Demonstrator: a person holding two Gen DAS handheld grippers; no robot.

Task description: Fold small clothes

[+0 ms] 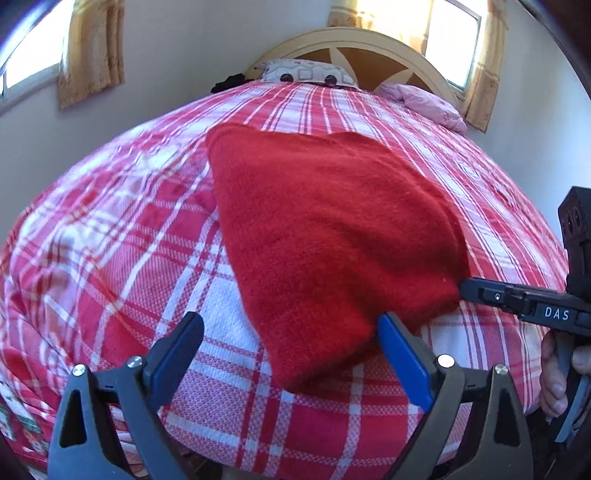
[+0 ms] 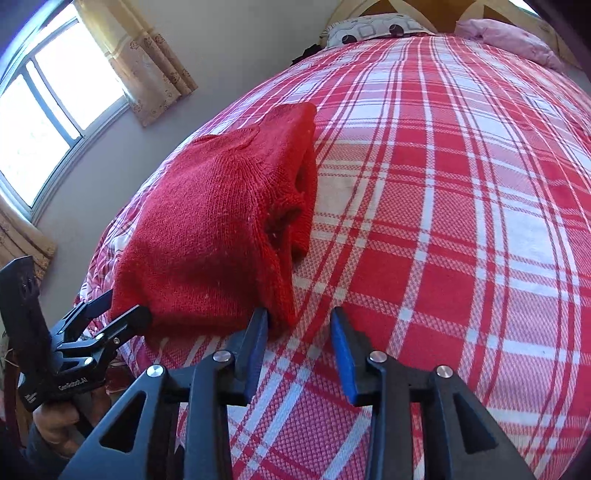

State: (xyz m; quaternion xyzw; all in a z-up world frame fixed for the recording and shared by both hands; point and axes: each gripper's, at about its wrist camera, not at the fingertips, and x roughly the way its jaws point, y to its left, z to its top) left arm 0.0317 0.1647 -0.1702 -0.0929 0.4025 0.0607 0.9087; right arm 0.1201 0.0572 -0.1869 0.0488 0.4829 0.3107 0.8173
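One folded red sweater on one plaid bed; two grippers, left gripper and right gripper, fingers apart.

Home bedroom: bed, pillow, curtains.

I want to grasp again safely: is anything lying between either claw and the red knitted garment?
Nothing visible. The red knitted garment lies on the plaid bedspread; the left claw and right claw, both open, are at its near edge.
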